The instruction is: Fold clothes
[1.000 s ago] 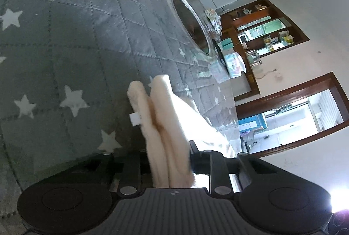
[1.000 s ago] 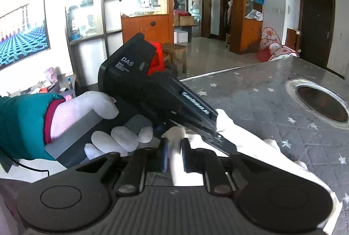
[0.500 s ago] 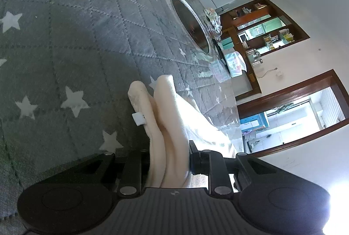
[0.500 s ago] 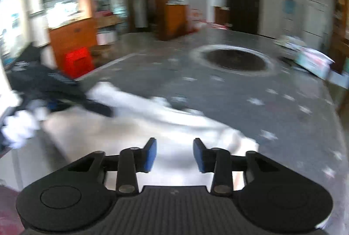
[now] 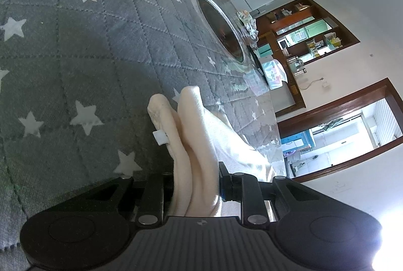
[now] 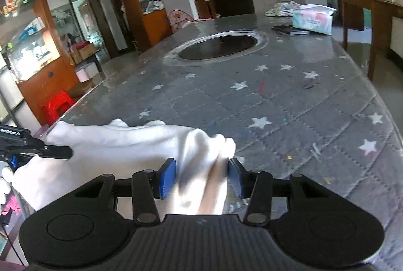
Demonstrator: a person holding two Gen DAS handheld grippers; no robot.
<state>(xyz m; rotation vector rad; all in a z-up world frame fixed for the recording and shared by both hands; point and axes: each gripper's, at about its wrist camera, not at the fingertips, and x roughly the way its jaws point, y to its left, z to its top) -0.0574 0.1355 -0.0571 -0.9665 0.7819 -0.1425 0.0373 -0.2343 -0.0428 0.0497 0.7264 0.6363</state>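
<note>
Clamped on the near end of a cream garment [image 5: 196,145]: left gripper [image 5: 195,185]. Parted around the bunched far end, pads not yet pressing: right gripper [image 6: 201,176], jaws just widened. Best closed squarely before lifting. Beyond the garment, star-patterned table cover [image 6: 289,104], then round inset [image 6: 219,46].

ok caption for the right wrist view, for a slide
Right claw open around the bunched end of a cream garment on the star-quilted table.
</note>
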